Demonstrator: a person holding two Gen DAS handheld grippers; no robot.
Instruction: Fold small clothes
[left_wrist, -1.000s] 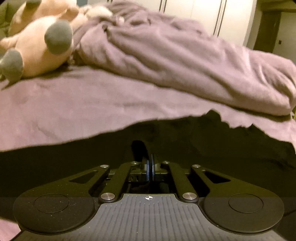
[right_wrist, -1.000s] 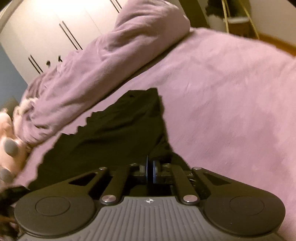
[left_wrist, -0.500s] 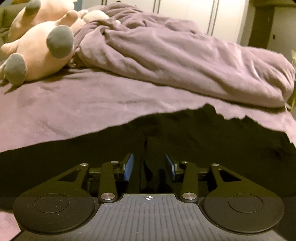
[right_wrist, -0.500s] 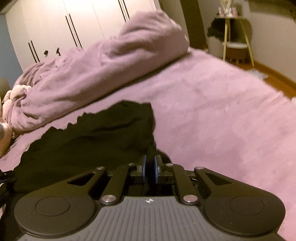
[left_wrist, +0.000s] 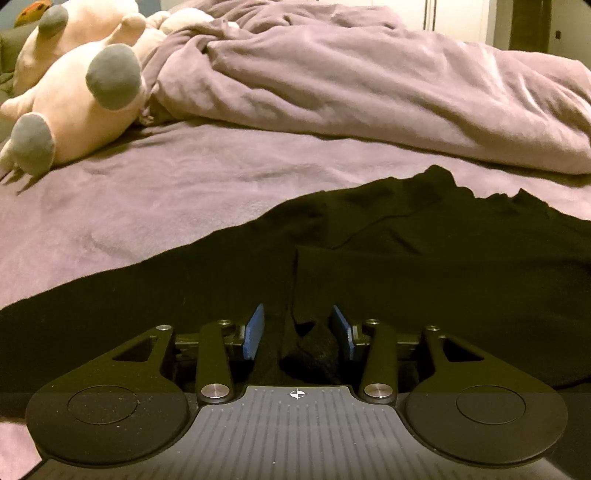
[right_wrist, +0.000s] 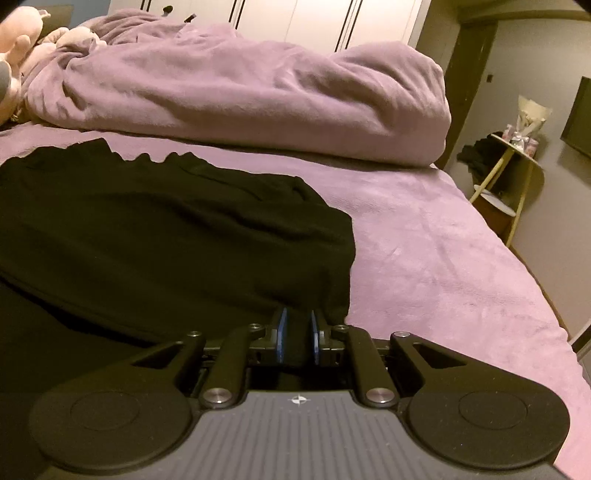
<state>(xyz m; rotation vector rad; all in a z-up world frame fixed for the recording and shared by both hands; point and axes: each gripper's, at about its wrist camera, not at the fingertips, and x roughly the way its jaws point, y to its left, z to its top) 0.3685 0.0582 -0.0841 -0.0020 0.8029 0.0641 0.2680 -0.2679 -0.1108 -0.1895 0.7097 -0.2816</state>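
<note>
A black garment (left_wrist: 406, 258) lies spread on the purple bed cover (left_wrist: 147, 192); it also shows in the right wrist view (right_wrist: 166, 236). My left gripper (left_wrist: 297, 332) is open, its blue pads (left_wrist: 255, 330) apart on either side of a loose fold of the black cloth. My right gripper (right_wrist: 295, 334) is at the garment's near right corner, its blue pads (right_wrist: 282, 334) a small gap apart with dark cloth between them, and it looks open.
A bunched purple duvet (left_wrist: 369, 81) lies across the far side of the bed, also in the right wrist view (right_wrist: 240, 88). A pink plush toy (left_wrist: 74, 96) lies at the far left. A small side table (right_wrist: 513, 162) stands beyond the bed's right edge (right_wrist: 535, 280).
Both grippers were shut on the black garment. The left one opened half a second ago and has stayed open; the right one has opened just now. The garment has settled flat on the bed.
</note>
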